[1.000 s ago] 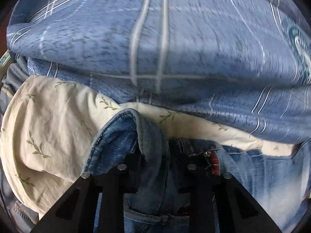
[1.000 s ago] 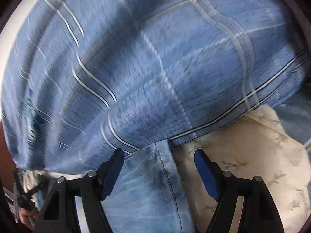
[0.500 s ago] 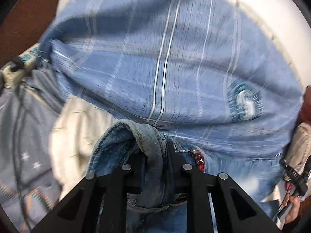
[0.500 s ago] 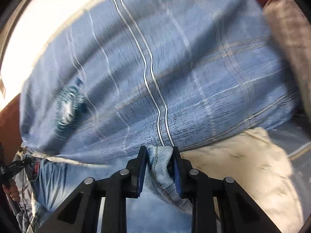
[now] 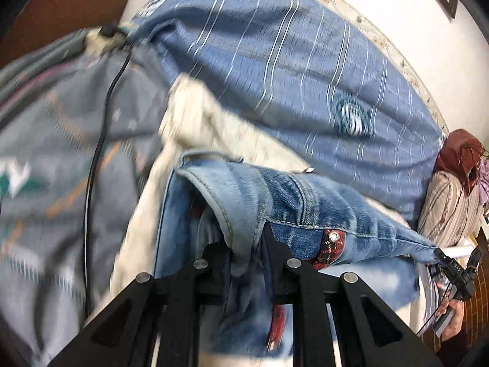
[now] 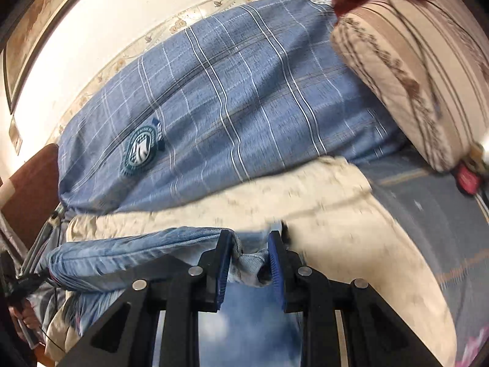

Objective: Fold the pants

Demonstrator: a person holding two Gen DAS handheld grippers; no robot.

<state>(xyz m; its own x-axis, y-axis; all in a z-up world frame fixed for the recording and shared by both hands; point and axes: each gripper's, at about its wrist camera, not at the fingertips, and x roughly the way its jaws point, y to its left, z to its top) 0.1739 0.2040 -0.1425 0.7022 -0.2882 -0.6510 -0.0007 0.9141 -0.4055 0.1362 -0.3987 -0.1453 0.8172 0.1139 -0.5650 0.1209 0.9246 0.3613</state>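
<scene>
1. Left wrist view: the left gripper clamps the waistband of the jeans, held up in front of the blue plaid quilt. To do it well, keep the band taut and level.
2. Right wrist view: the right gripper pinches the far end of the jeans above the cream sheet; match its height to the left before laying the jeans flat.

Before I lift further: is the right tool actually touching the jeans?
Touching. The right wrist view shows the right tool shut on a bunched fold of the jeans, with denim pressed against both blue pads.
</scene>
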